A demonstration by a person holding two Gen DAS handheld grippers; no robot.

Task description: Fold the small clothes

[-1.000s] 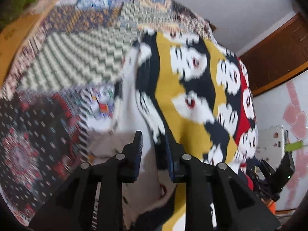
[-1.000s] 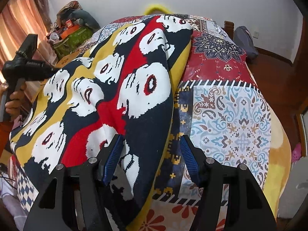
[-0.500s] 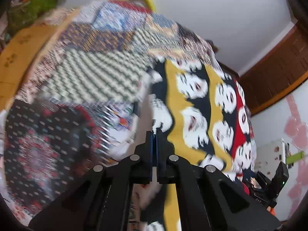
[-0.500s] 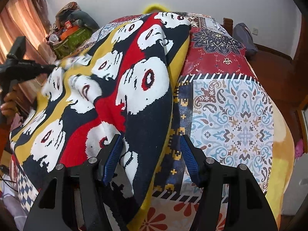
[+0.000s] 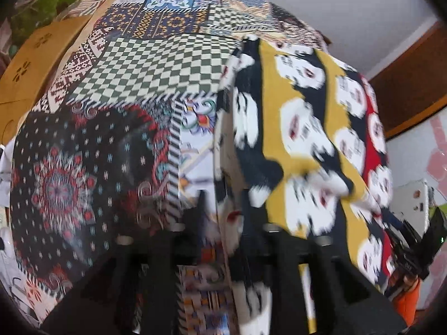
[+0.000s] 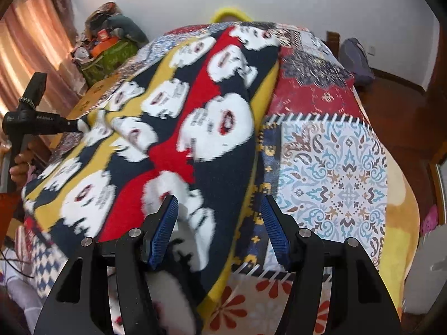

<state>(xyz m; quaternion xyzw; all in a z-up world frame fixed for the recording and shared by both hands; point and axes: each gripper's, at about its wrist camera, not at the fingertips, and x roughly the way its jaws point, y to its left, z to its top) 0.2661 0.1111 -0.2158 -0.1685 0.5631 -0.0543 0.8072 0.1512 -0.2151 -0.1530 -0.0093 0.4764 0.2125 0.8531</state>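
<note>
- The knitted garment (image 6: 195, 128), banded in yellow, red and dark blue with white faces, lies spread over the patchwork bedspread (image 6: 335, 167), covering its left half in the right wrist view and reaching down to the near edge.
- One near corner of it is turned over, showing a pale inner side, and hangs over the near edge of the bed.
- The right gripper (image 6: 220, 229) hovers over that near edge — its jaws stand well apart, the garment's right border between them; the blue pads (image 6: 163, 231) do not visibly press on the cloth.
- The left gripper (image 5: 222, 209) is at the garment's opposite border, by the checked patch. Its jaws have just been opening; a strip of the garment's edge lies between them — the picture is too blurred to tell whether the pads still touch it.
- A hand (image 6: 19, 167) holds the left gripper's handle at the far left.
</note>
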